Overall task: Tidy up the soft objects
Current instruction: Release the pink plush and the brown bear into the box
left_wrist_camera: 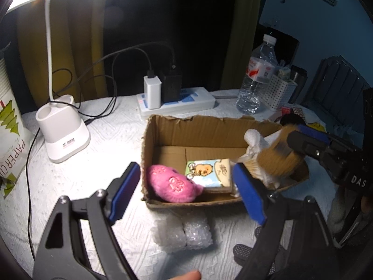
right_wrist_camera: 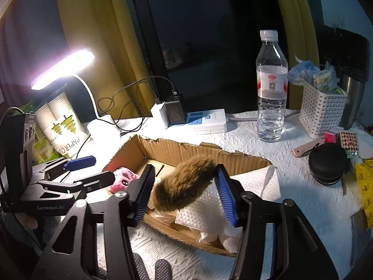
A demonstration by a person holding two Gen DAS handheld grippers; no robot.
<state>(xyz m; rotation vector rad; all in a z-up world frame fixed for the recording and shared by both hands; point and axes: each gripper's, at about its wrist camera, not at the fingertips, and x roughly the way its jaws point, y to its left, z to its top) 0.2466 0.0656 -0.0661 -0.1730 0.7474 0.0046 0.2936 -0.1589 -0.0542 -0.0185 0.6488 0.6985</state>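
A cardboard box (left_wrist_camera: 200,126) holds a pink plush toy (left_wrist_camera: 173,184), a printed tissue pack (left_wrist_camera: 209,172) and white soft packing (left_wrist_camera: 255,144). My left gripper (left_wrist_camera: 186,192) is open and empty, hovering over the box's near edge. A roll of bubble wrap (left_wrist_camera: 183,234) lies on the table in front of the box. My right gripper (right_wrist_camera: 184,193) is over the box's right end (right_wrist_camera: 244,161). A brown furry toy (right_wrist_camera: 184,184) sits between its fingers above white foam (right_wrist_camera: 202,212). The fingers stand wide around the fur; the left one seems to touch it.
A lit desk lamp (left_wrist_camera: 64,133), a power strip with chargers (left_wrist_camera: 177,101), a water bottle (left_wrist_camera: 257,77), a white basket (right_wrist_camera: 322,114), a paper-cup sleeve (left_wrist_camera: 9,135) and a black round case (right_wrist_camera: 328,165) surround the box on the white cloth.
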